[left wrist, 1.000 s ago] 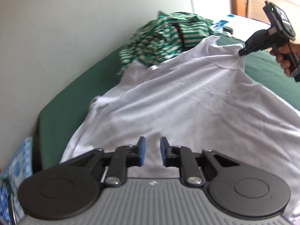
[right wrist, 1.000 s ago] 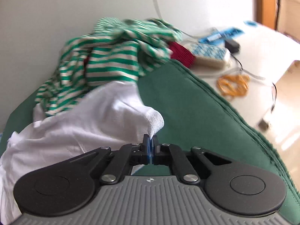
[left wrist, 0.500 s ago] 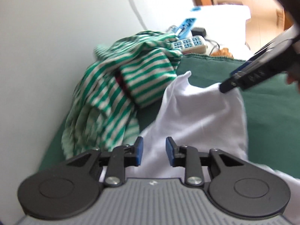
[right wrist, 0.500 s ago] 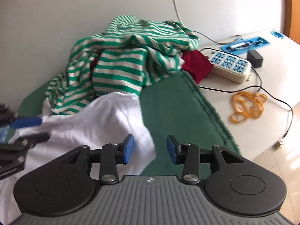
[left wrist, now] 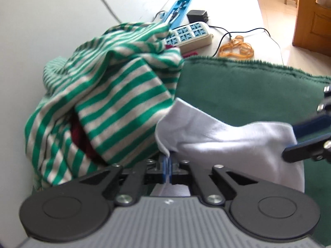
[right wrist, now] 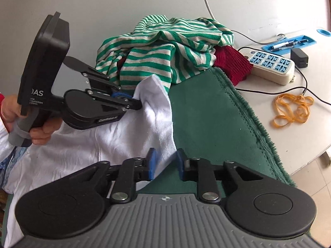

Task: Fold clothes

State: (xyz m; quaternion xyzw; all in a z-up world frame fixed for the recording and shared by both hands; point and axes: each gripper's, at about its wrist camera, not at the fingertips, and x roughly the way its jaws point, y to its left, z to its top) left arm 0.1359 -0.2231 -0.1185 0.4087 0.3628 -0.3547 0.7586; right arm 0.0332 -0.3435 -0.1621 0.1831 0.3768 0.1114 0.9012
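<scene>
White counter [right wrist: 310, 136] by a pale wall [right wrist: 103, 4]. Green mat [right wrist: 206, 119] covers its near part, fringed edge toward the bare side. On the bare part: power strip [right wrist: 273, 66] with blue sockets, black adapter [right wrist: 299, 57] just beside it, blue pen tray [right wrist: 289, 44] behind, orange rubber bands [right wrist: 291, 107] in a loose heap, black cables [right wrist: 310, 91] running past them. White cord [right wrist: 206, 4] hangs down the wall. Wooden door [left wrist: 312, 20] beyond a tiled floor [left wrist: 275, 2].

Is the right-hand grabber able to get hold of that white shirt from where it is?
Probably yes. The right gripper is open, and the white shirt's edge already lies between its fingers, with nothing in the way. The left gripper pinches another corner.
</scene>
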